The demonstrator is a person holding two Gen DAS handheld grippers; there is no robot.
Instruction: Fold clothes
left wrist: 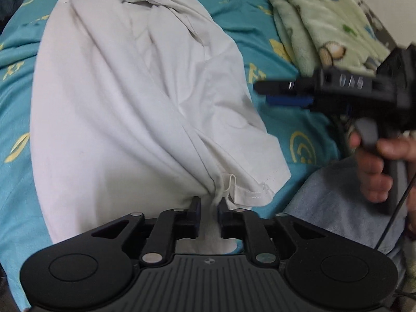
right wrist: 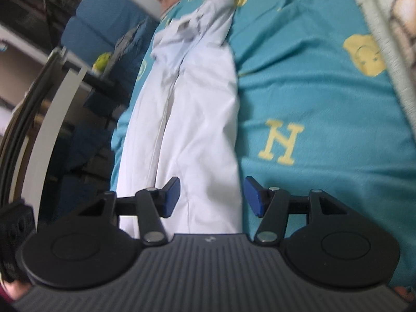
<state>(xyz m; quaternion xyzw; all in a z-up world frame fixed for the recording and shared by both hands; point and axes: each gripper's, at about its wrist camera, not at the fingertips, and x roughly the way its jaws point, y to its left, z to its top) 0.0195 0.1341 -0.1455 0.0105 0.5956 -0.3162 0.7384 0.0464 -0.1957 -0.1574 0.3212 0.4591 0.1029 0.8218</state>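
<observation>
The white garment (left wrist: 124, 109) lies lengthwise along the bed (left wrist: 273, 52), its long axis running away from both claws. The left gripper (left wrist: 210, 208), nearer, pinches the bunched near hem. The right gripper (right wrist: 212, 195) hovers agape over the garment's right edge.

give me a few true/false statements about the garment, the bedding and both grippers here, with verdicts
1. The white cotton garment lies on a teal bedsheet with yellow prints. True.
2. The right gripper is clamped on the garment. False: its blue pads stand apart, gripping nothing.
3. A pale green fleece blanket lies beside the garment. True.
4. The left gripper is far from the garment. False: bunched hem fabric sits between its fingers.
5. The garment is neatly folded into a square. False: it lies long and wrinkled.
</observation>
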